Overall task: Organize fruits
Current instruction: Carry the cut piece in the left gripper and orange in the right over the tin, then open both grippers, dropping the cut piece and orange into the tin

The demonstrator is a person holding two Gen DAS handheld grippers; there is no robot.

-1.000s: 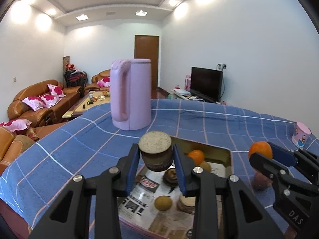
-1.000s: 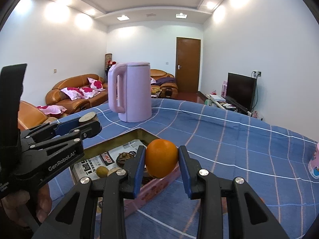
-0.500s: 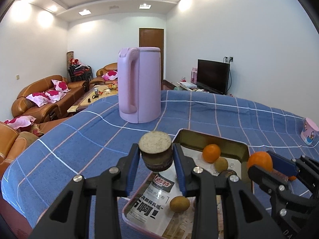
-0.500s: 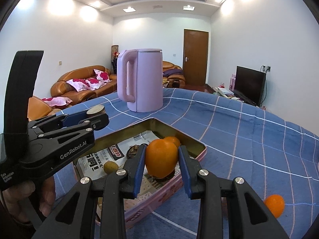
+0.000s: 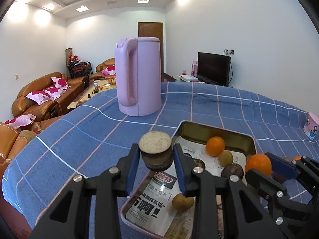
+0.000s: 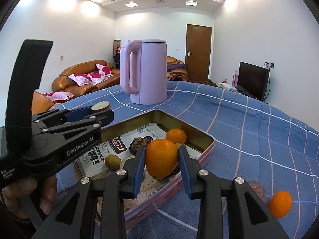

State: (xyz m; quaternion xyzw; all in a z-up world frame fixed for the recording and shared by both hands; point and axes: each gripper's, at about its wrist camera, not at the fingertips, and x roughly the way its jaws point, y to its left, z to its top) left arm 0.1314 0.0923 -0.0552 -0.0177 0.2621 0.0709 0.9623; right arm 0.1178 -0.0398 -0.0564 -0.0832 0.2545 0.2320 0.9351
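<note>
Here both grippers carry fruit over the tin tray [image 6: 207, 139], which sits on the blue checked cloth [image 5: 79, 139] near the pink kettle [image 5: 139, 75]. The left gripper [image 5: 156, 157] has its jaws clamped on a brown fruit with a pale flat top [image 5: 155, 151], held above the tray's near left corner. The right gripper [image 6: 161, 160] has its jaws pressed on an orange [image 6: 161, 158] over the tray's near right edge. Both point downward, presumably so the fruit can drop onto the newspaper lining [image 5: 151, 201] beside the small orange [image 5: 215, 146] and brownish fruits already there. Another small orange [image 6: 280, 204] lies on the cloth, outside to the right.
</note>
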